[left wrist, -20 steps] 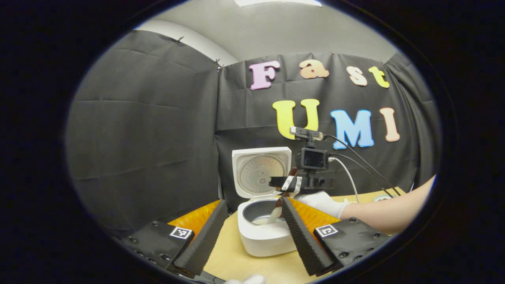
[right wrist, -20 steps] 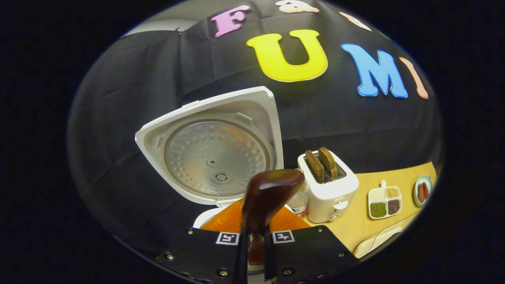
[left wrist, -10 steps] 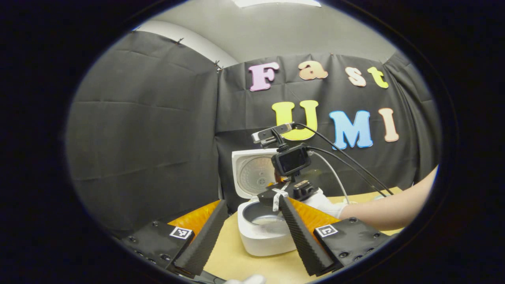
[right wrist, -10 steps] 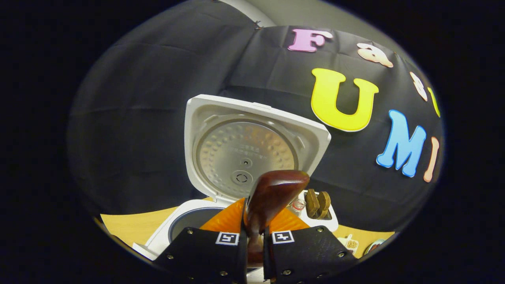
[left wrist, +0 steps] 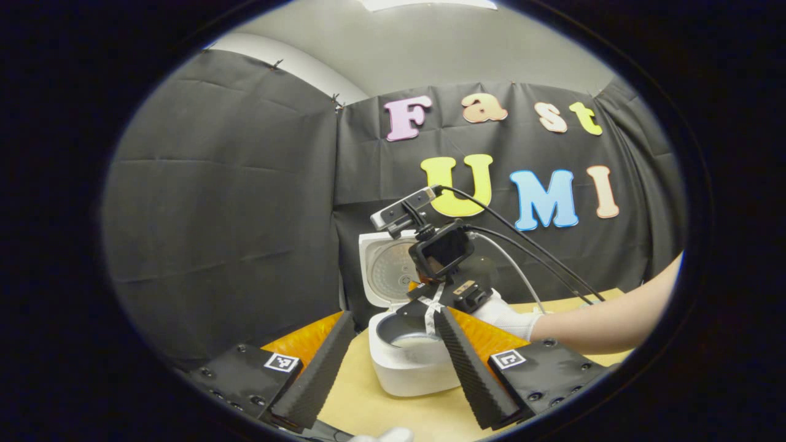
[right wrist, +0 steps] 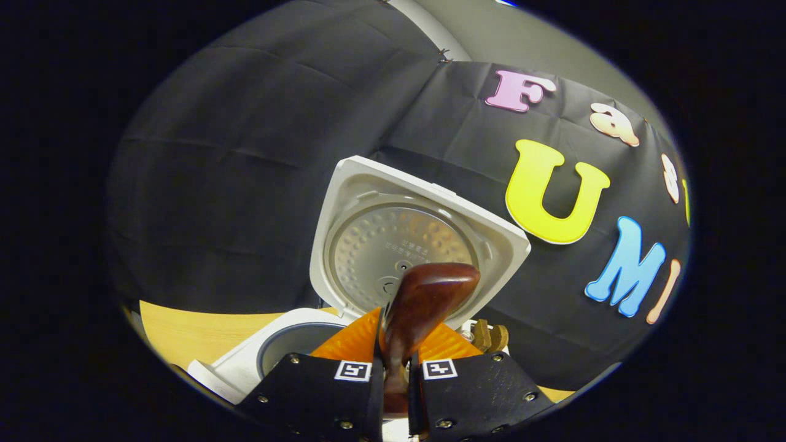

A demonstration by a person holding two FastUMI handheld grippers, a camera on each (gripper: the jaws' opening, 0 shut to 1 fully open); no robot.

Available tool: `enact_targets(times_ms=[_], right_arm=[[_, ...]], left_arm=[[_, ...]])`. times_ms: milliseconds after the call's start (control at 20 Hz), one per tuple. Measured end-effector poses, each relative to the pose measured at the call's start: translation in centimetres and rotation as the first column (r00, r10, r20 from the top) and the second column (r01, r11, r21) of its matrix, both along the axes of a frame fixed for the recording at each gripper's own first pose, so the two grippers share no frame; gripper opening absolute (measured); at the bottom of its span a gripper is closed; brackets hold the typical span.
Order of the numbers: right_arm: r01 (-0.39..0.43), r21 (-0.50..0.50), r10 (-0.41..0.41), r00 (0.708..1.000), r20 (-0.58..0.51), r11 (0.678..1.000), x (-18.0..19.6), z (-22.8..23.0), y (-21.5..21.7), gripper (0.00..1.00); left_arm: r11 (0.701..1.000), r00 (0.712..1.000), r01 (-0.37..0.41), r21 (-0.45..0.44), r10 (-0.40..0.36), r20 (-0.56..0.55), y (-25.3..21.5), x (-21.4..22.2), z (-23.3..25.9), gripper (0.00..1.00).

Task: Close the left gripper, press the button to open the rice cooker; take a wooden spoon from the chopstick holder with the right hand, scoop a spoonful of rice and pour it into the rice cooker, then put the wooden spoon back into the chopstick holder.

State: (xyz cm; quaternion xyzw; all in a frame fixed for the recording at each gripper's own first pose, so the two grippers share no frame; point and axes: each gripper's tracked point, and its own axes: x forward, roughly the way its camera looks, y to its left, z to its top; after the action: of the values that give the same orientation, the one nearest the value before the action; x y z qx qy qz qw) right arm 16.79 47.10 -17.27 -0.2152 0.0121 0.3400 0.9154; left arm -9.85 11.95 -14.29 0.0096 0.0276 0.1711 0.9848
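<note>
**Desk:** Start at the jaws. What have you got?

**Me:** My right gripper [right wrist: 393, 383] is clenched on the spoon [right wrist: 424, 301]. Both fingers press the dark wooden handle between them, and the broad end sticks up and forward from the tips. In the left gripper view I see that same gripper [left wrist: 433, 304] farther off, tilted over the cooker [left wrist: 412, 362], held by a gloved hand [left wrist: 506, 316] with a bare forearm reaching in from the right. I can't see the spoon's bowl from there.

**Desk:** And the left?

**Me:** My left gripper [left wrist: 393, 362] is released. Its fingers stand well apart with nothing between them, and I see the cooker through the gap. It hangs short of the cooker, touching nothing.

**Desk:** Where is the cooker, and how does it stand?

**Me:** It sits on the tan table [left wrist: 362, 405] against the back wall. Its lid [right wrist: 411, 239] is up, nearly upright, with the dimpled metal inner plate facing me. The dark pot [left wrist: 405, 328] is open, with a pale layer of rice [left wrist: 414, 339] at the bottom.

**Desk:** Anything past it?

**Me:** In the right gripper view, just right of the spoon and low behind my fingers, I see the top of a toaster [right wrist: 488, 336] with two brown slices standing in it. The table [right wrist: 184, 325] runs out to the left of the cooker's rim [right wrist: 245, 362].
</note>
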Motion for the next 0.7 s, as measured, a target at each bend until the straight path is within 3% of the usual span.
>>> enact_targets(times_ms=[100, 200, 300, 550, 700], right_arm=[[0.032, 0.100, -0.015, 0.986, -0.165, 0.994, 0.1, -0.5, -0.1, 0.16], [0.100, 0.258, 0.004, 0.927, -0.375, 0.961, -0.3, -0.1, -0.2, 0.16], [0.177, 0.362, 0.026, 0.870, -0.492, 0.915, 0.4, 0.6, -0.7, 0.16], [0.295, 0.476, 0.097, 0.762, -0.641, 0.828, 1.3, 0.7, -3.0, 0.16], [0.338, 0.488, 0.073, 0.759, -0.647, 0.804, 2.4, 0.5, -5.7, 0.16]], left_arm=[[1.000, 1.000, -0.002, -0.002, 0.002, -0.001, 0.1, 0.1, 0.0, 0.96], [1.000, 1.000, -0.002, 0.002, 0.002, 0.001, 0.2, 0.0, 0.2, 0.99], [1.000, 1.000, 0.003, 0.009, -0.003, 0.000, 0.2, 0.0, 0.4, 0.96], [0.999, 0.999, 0.035, 0.001, -0.035, 0.010, -0.9, 0.8, 1.0, 0.99], [0.998, 0.998, 0.063, 0.017, -0.064, 0.025, -2.2, 1.1, 2.1, 0.98]])
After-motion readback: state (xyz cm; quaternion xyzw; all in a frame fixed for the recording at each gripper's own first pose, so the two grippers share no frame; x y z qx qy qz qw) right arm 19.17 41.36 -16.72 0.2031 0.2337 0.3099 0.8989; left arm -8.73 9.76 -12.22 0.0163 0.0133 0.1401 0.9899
